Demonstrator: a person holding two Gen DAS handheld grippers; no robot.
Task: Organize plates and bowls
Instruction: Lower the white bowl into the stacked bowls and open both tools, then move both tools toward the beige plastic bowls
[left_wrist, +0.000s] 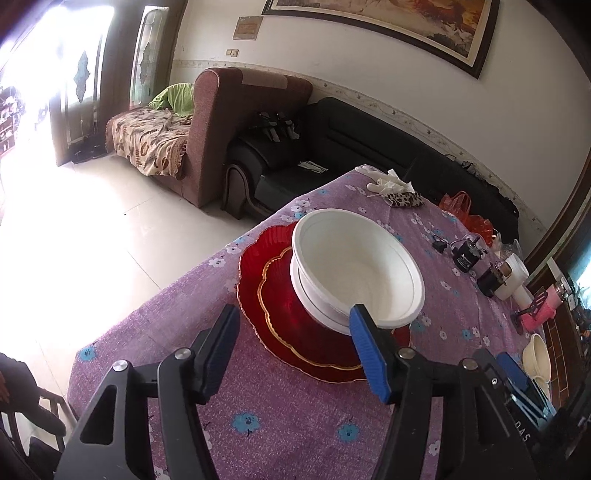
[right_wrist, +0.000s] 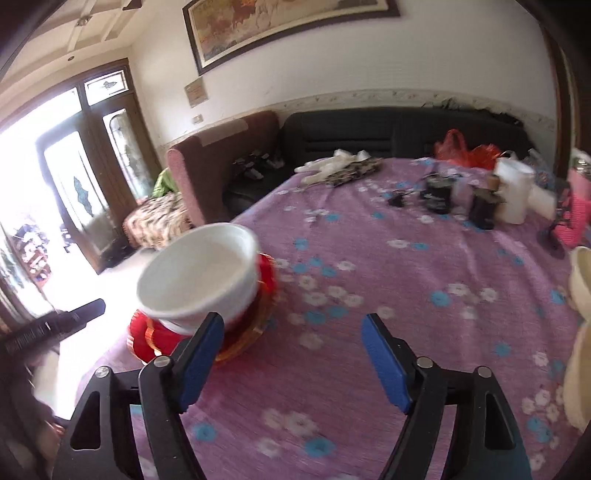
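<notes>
Two stacked white bowls (left_wrist: 356, 273) sit on a small red gold-rimmed plate (left_wrist: 284, 306), which lies on a larger red plate (left_wrist: 251, 266), near the table's left edge. My left gripper (left_wrist: 293, 317) is open and empty just in front of the stack, its right fingertip by the bowl's near rim. In the right wrist view the same bowls (right_wrist: 201, 275) and red plates (right_wrist: 147, 339) lie ahead to the left. My right gripper (right_wrist: 291, 321) is open and empty over bare cloth. A cream bowl (right_wrist: 580, 280) sits at the right edge, also in the left wrist view (left_wrist: 537, 356).
The table has a purple flowered cloth (right_wrist: 369, 258). At its far side lie white gloves (right_wrist: 332, 162), a black adapter (right_wrist: 437, 197), a white cup (right_wrist: 513, 192), a pink item (right_wrist: 570, 218) and a red bag (right_wrist: 465, 149). Sofas (left_wrist: 332, 147) stand beyond the table.
</notes>
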